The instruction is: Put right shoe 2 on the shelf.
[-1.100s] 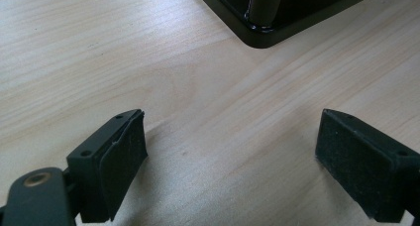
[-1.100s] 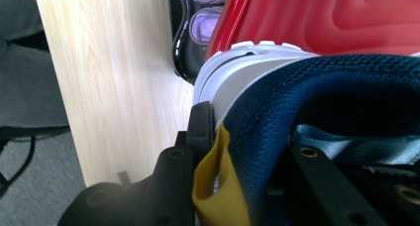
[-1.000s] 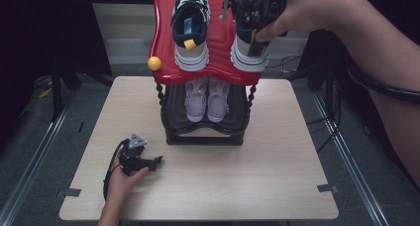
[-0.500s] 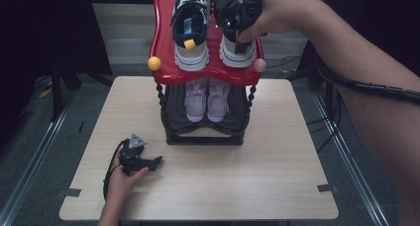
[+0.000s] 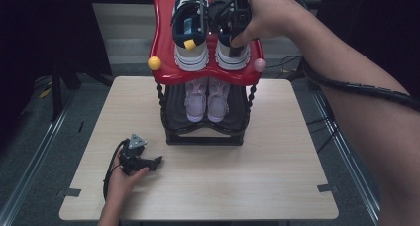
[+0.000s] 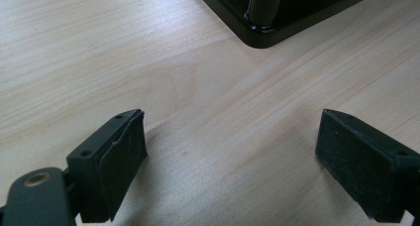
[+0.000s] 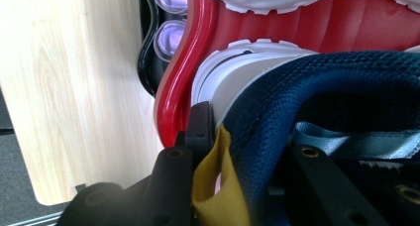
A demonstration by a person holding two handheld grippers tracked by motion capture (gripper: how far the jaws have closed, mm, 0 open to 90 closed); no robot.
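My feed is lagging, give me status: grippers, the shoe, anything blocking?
Right gripper shut on right navy sneaker heel, at red top shelf. Left gripper open, idle on table. Left navy sneaker close alongside; pink shoes below, clear.

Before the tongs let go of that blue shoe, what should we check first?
1. Right tongs grip the blue shoe at its heel collar: ok, shut on it.
2. Shoe over the red shelf: ok.
3. Sole flat on the shelf: cannot tell.
4. Room beside the other blue shoe: ok, they sit side by side.
5. Left tongs out of the way: ok, open and empty over the table.
6. Pink shoes below undisturbed: ok.
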